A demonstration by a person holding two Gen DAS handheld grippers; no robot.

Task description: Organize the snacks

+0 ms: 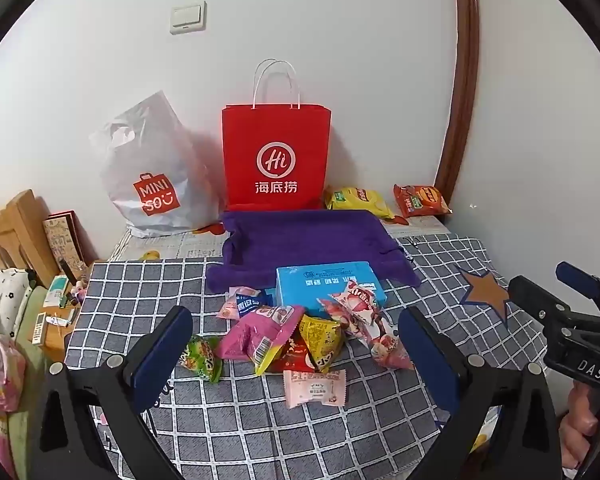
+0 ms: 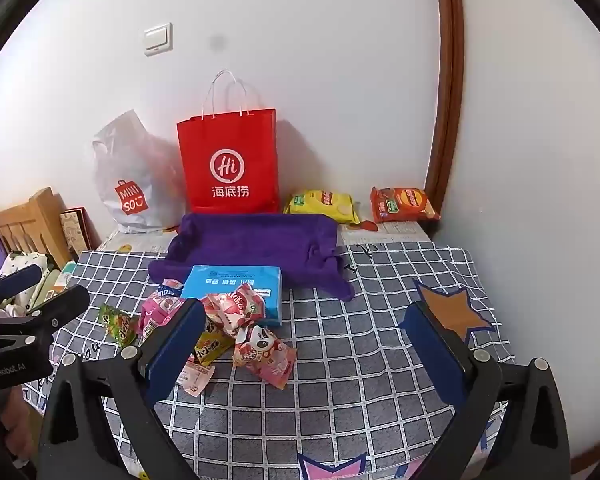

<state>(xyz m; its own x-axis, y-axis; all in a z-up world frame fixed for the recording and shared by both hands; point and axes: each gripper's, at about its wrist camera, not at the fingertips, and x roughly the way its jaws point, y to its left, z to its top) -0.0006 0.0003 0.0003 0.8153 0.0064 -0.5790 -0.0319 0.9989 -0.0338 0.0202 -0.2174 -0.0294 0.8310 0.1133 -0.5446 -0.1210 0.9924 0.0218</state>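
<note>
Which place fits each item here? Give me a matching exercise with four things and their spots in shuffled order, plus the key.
Things:
1. red paper bag
2. orange chip bag
3. blue box
4. green snack packet

Places:
A. left edge of the snack pile
B. upright against the wall
C. far right, near the wooden trim
D. at the purple towel's near edge

Pairs: 1-B, 2-C, 3-D, 4-A

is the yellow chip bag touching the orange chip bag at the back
Apart. The right wrist view shows bare table surface between the yellow chip bag and the orange chip bag.
</note>
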